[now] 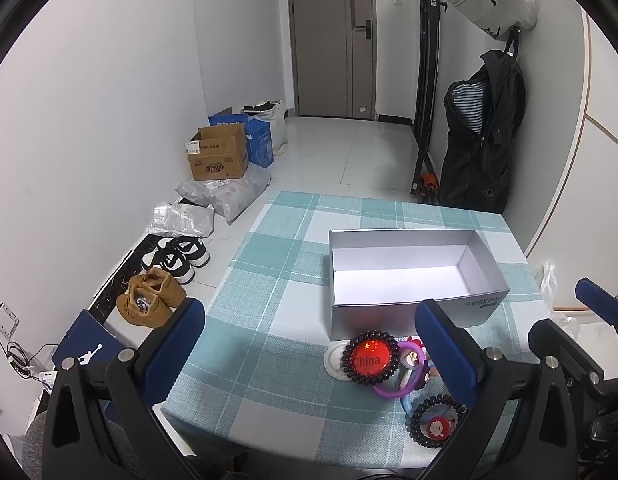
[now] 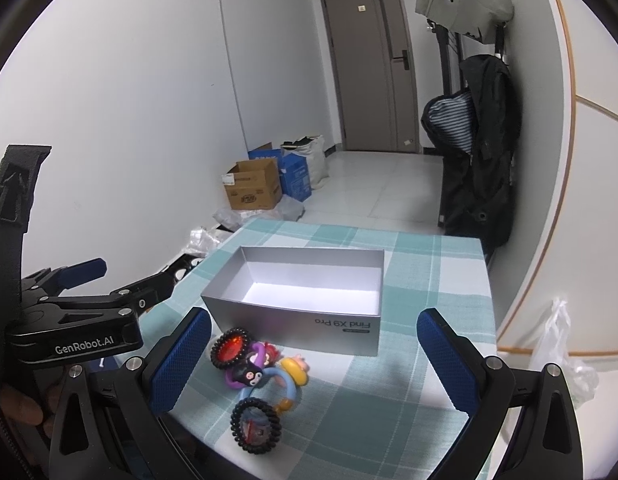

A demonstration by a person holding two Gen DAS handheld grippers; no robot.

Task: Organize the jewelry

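An open silver box (image 1: 409, 268) stands on the checked tablecloth, also in the right wrist view (image 2: 309, 292); its inside is bare. In front of it lies a cluster of jewelry: a red "China" badge ringed by a black coil hair tie (image 1: 369, 360), a purple bracelet (image 1: 405, 376) with cartoon charms, a blue bracelet (image 2: 285, 384), and a second black coil tie around a badge (image 1: 437, 424) (image 2: 255, 426). My left gripper (image 1: 309, 360) is open above the near table edge, left of the cluster. My right gripper (image 2: 313, 364) is open over the cluster, holding nothing.
The table (image 1: 277, 264) has its left edge beside shoes (image 1: 165, 280) and boxes (image 1: 219, 158) on the floor. A dark coat (image 1: 481, 140) hangs at the back right. A clear plastic bag (image 2: 565, 344) lies off the table's right edge.
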